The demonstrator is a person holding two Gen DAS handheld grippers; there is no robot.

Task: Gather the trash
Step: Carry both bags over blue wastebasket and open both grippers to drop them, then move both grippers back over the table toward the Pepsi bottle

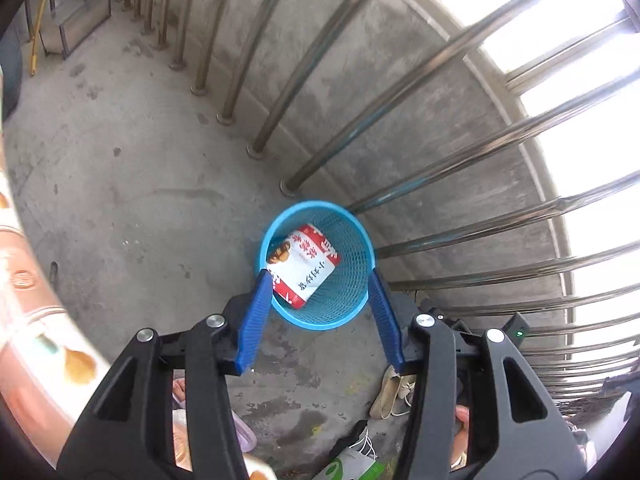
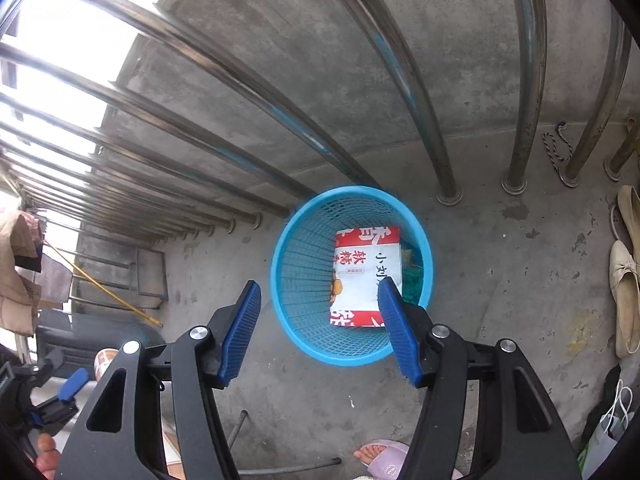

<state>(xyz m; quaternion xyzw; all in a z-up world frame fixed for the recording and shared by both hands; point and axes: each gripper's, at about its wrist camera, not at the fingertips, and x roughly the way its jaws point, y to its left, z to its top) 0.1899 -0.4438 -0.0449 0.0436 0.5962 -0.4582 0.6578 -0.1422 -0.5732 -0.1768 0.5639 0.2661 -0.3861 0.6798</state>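
Note:
A round blue mesh basket [image 1: 352,280] stands on the concrete floor by the railing. Inside it lies a red and white snack bag [image 1: 304,264], leaning on the wall. My left gripper [image 1: 320,276] hangs above the basket, open, with nothing between its blue pads. In the right wrist view the same basket [image 2: 296,280] holds the snack bag [image 2: 360,276] with something teal [image 2: 414,278] beside it. My right gripper [image 2: 320,284] is also over the basket, open and holding nothing; its right fingertip overlaps the bag in the picture.
Steel railing bars [image 1: 320,160] and a low concrete wall [image 2: 280,80] close off the far side. Beige shoes [image 2: 626,288] lie to the right, near a white and green bag [image 1: 352,466]. A foot in a lilac slipper [image 2: 386,460] stands close below. A metal frame [image 1: 76,20] sits far left.

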